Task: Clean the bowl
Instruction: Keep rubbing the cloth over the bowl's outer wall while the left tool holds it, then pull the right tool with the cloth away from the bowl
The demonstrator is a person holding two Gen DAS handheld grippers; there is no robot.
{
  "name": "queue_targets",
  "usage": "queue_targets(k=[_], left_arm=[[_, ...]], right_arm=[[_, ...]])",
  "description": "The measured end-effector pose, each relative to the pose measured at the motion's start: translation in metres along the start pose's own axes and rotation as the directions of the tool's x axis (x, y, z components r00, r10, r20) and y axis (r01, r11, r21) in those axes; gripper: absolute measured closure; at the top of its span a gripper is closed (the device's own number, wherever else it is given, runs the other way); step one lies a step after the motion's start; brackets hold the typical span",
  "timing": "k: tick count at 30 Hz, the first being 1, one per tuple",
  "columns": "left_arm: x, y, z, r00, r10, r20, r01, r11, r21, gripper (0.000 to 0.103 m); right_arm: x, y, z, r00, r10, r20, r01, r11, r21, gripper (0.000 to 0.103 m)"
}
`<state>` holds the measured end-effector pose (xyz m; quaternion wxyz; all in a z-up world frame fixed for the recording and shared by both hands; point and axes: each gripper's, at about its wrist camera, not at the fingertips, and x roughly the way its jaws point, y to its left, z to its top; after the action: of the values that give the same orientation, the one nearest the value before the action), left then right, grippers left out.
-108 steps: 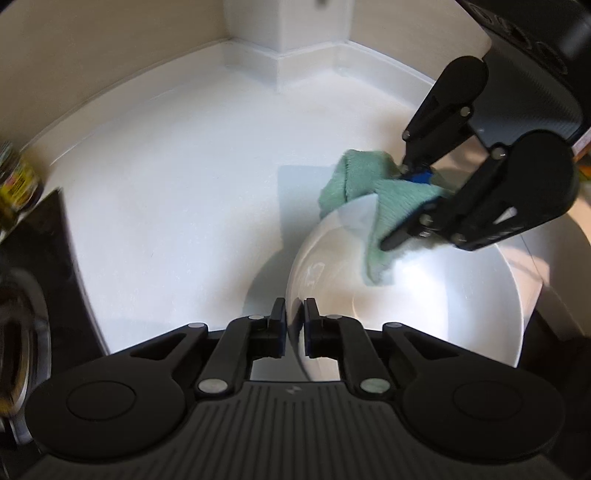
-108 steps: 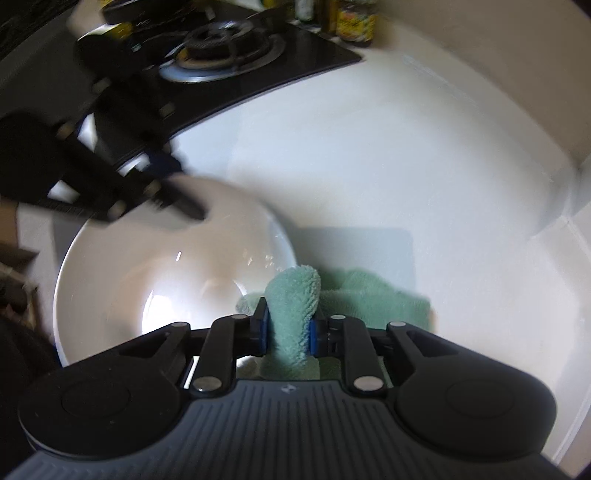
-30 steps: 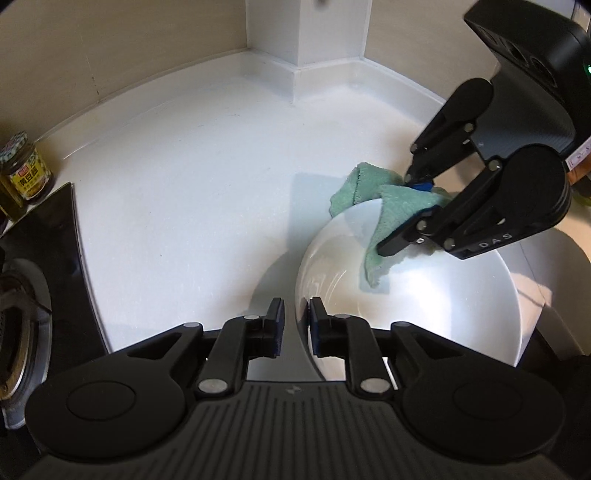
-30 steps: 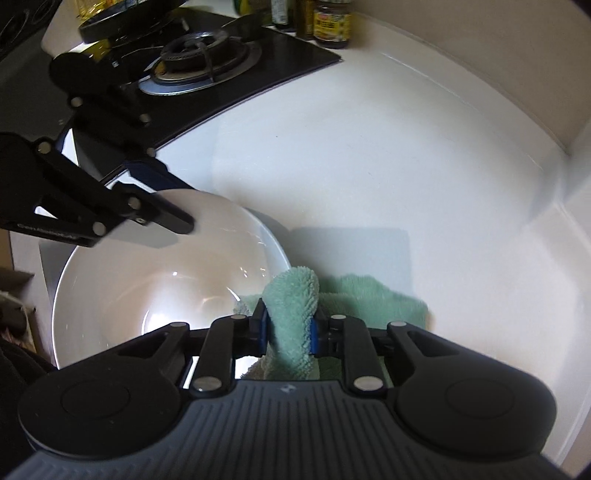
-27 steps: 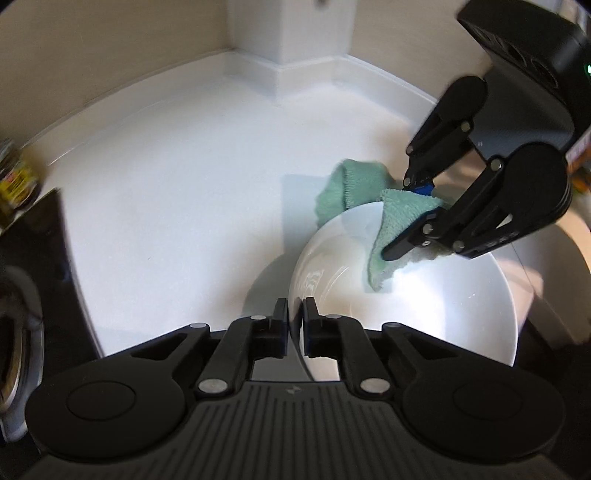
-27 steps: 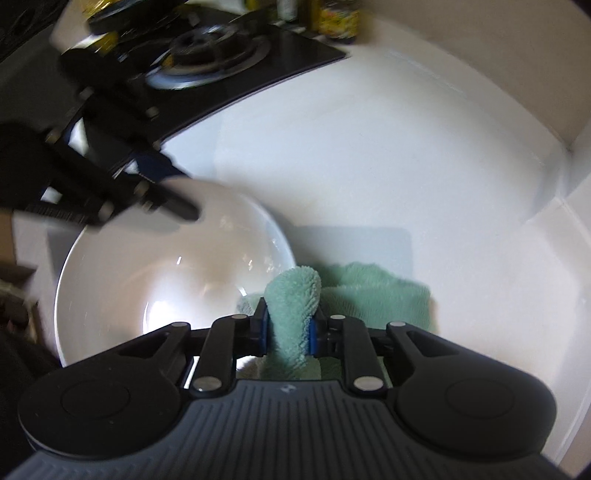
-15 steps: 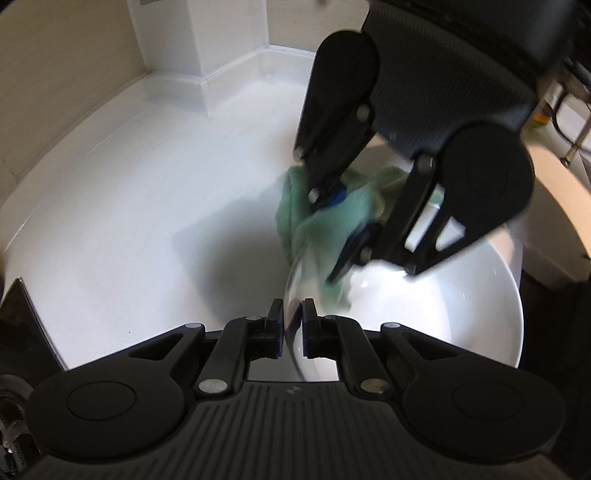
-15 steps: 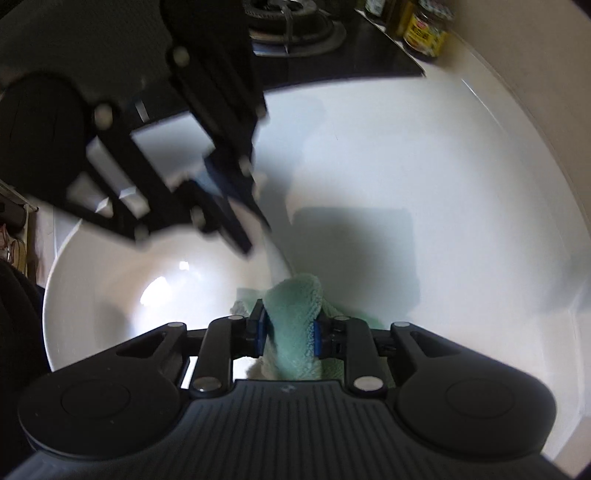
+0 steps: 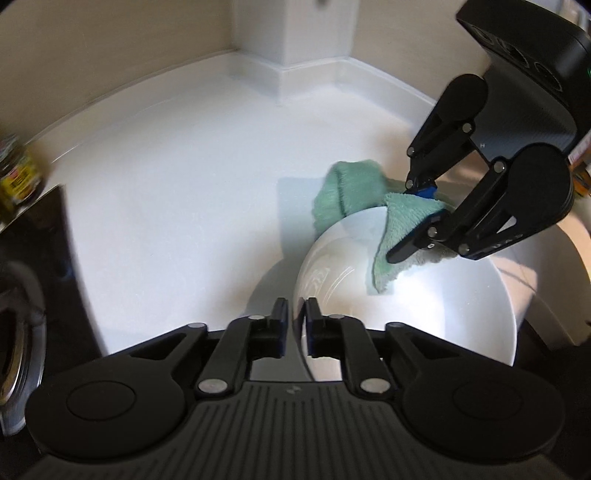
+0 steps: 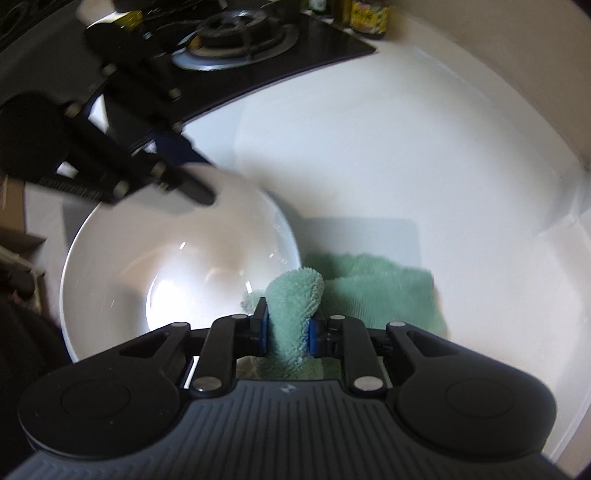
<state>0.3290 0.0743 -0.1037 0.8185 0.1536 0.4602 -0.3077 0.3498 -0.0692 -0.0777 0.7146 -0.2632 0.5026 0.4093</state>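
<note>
White kitchen countertop (image 9: 177, 206), seen from both wrist cameras, carrying everything else. On it, near the front edge and just right of the black gas hob (image 10: 258, 40), a wide white bowl (image 9: 424, 295), tilted rather than flat, its glossy inside catching a bright patch of light. Beyond the bowl, a raised white backsplash with a square corner post (image 9: 291, 44). Clamped on the bowl's near rim, the left gripper (image 9: 294, 328), jaws drawn narrow with one finger inside the wall and one outside. Over the bowl's far rim, the right gripper (image 10: 287, 332), jaws closed to a narrow gap on a fold of green terry cloth (image 10: 295, 314). Draped across that far rim, the cloth itself, one corner hanging down against the bowl's inner wall, the rest bunched on the counter just outside the bowl. Behind the hob, well apart from the bowl, a yellow-labelled jar (image 10: 369, 16) against the wall, blurred in the left wrist view. Inside the bowl, nothing discernible apart from glare and faint streaks.
</note>
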Motion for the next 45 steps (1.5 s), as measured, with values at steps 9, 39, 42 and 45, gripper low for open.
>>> queue_targets(k=[9, 39, 42, 45], left_arm=[[0.006, -0.013, 0.025, 0.999, 0.026, -0.038, -0.018, 0.979, 0.202, 0.094], [-0.002, -0.017, 0.008, 0.991, 0.134, 0.016, -0.134, 0.991, 0.011, 0.088], [-0.004, -0.017, 0.006, 0.990, 0.139, 0.019, -0.139, 0.990, 0.000, 0.088], [-0.012, -0.020, 0.003, 0.988, 0.151, 0.023, -0.151, 0.989, -0.005, 0.088]], right_arm=[[0.005, 0.003, 0.034, 0.995, -0.100, 0.025, 0.102, 0.989, -0.103, 0.084], [-0.023, 0.005, -0.025, 0.986, -0.130, 0.106, 0.099, 0.962, 0.254, 0.085], [-0.035, 0.008, -0.031, 0.981, -0.143, 0.133, 0.101, 0.954, 0.282, 0.086], [-0.046, 0.010, -0.035, 0.975, -0.158, 0.157, 0.105, 0.948, 0.300, 0.087]])
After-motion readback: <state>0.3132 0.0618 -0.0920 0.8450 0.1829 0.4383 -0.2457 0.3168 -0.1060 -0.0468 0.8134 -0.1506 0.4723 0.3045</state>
